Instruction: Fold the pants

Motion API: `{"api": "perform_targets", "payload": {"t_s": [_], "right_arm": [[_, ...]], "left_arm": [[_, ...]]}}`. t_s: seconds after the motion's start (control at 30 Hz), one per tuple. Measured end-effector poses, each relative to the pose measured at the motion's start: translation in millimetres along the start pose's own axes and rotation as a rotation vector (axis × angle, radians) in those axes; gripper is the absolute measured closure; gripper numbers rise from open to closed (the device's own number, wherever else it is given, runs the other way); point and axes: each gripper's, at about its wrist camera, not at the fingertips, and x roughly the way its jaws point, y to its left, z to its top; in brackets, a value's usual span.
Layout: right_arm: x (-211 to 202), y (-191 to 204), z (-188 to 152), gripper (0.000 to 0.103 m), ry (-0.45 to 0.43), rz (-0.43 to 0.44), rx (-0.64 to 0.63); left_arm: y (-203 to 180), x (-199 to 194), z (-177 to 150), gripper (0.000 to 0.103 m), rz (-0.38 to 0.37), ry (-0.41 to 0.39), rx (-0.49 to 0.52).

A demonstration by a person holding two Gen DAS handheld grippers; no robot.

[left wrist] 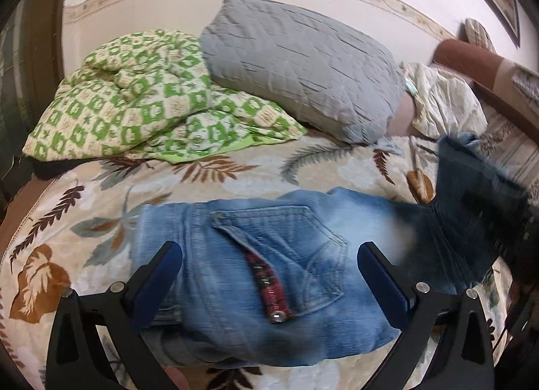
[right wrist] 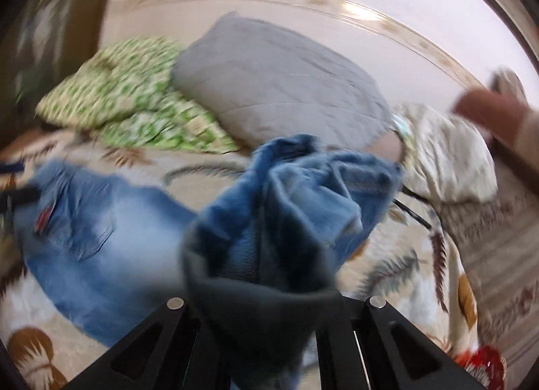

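your jeans (left wrist: pixel 242 268) lie across the leaf-print bedspread (left wrist: pixel 67 221), waist and back pocket under your left gripper (left wrist: pixel 269 268), whose 2 jaws stand wide apart above the denim, holding nothing. your right gripper (right wrist: pixel 266 275) is clamped tight on the bunched leg end, lifted off the bed; its fingertips are buried in cloth, and that view is badly blurred.
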Motion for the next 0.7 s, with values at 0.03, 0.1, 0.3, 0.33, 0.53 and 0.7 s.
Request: {"api": "perform_targets", "payload": {"t_s": [0.03, 0.1, 0.3, 0.33, 0.53, 0.7], "right_arm": [[3.4, 7.7, -1.2, 0.098, 0.017, 0.005, -0.017], [14.1, 23.7, -4.8, 0.098, 0.061, 0.032, -0.054], [31.6, 55.9, -18.7, 0.098, 0.139, 0.105, -0.097], [31.3, 57.9, -21.9, 0.098, 0.145, 0.108, -0.102], [51.5, 65.9, -42.0, 0.095, 0.243, 0.120, -0.093], [35.3, 66.8, -40.1, 0.087, 0.230, 0.109, -0.081]], "left_arm": [[3.1, -0.4, 0.6, 0.000, 0.000, 0.000, -0.010], [7.9, -0.4, 1.7, 0.000, 0.000, 0.003, -0.021], [13.6, -1.8, 1.7, 0.000, 0.005, 0.004, -0.029], [14.2, -2.0, 1.7, 0.000, 0.004, 0.004, -0.030], [13.4, 0.2, 1.2, 0.000, 0.006, 0.011, -0.029], [11.9, 1.1, 1.3, 0.000, 0.007, 0.016, -0.024]]}}
